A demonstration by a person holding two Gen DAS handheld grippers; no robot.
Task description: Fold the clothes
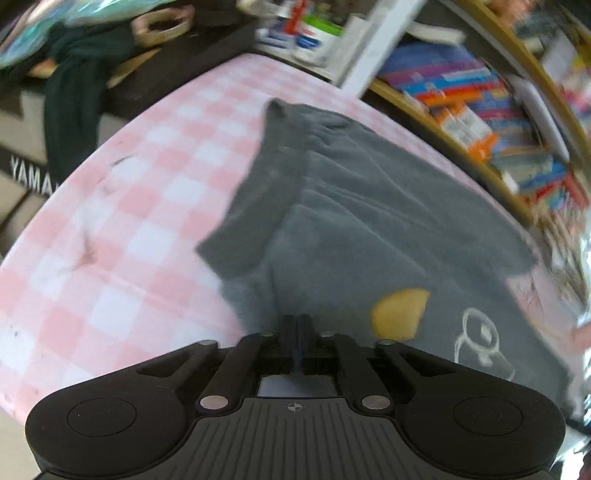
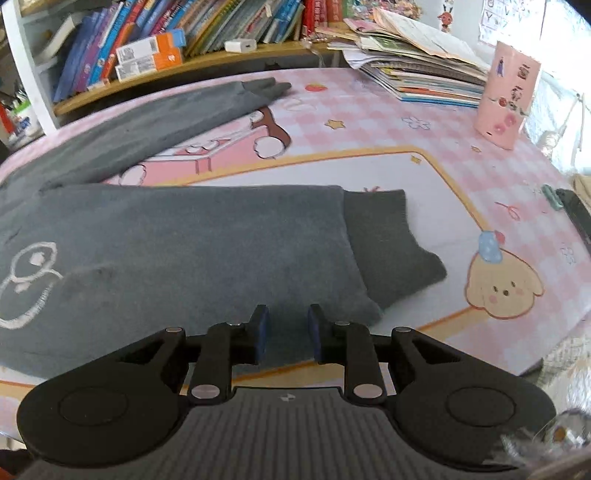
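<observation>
Left gripper point(image 1: 300, 321): jaws pressed together, clenched at the near edge of the grey sweatshirt point(image 1: 369, 221); whether a fold of cloth is pinched between the pads cannot be told from the blurred left wrist view. Just beyond the tips, a sleeve point(image 1: 255, 206) folded over the body of the garment, its cuff toward the far side. Yellow patch point(image 1: 400, 312) and white outline drawing point(image 1: 478, 341) on the fabric to the right of the fingers.

Right gripper point(image 2: 284, 328): jaws parted, blue pads point(image 2: 261, 332) apart, hovering over the near hem of the same sweatshirt point(image 2: 184, 251), nothing clamped. Dark ribbed cuff point(image 2: 388, 243) sticking out at the right end of the folded part; second sleeve point(image 2: 147, 122) stretched out toward the far left.

Garment lying flat on a table under a pink checked cloth point(image 2: 369, 122) printed with cartoon figures (a puppy face near the right edge).

Farther out: a pink carton point(image 2: 508, 94) standing upright at the far right, closed, contents hidden. Stack of booklets point(image 2: 417, 70) beside it. Wooden shelf point(image 2: 184, 70) behind, packed with upright books point(image 2: 122, 44). In the left wrist view, a shallow basket point(image 1: 162, 26) at the top left, something dark inside, too blurred to name.
</observation>
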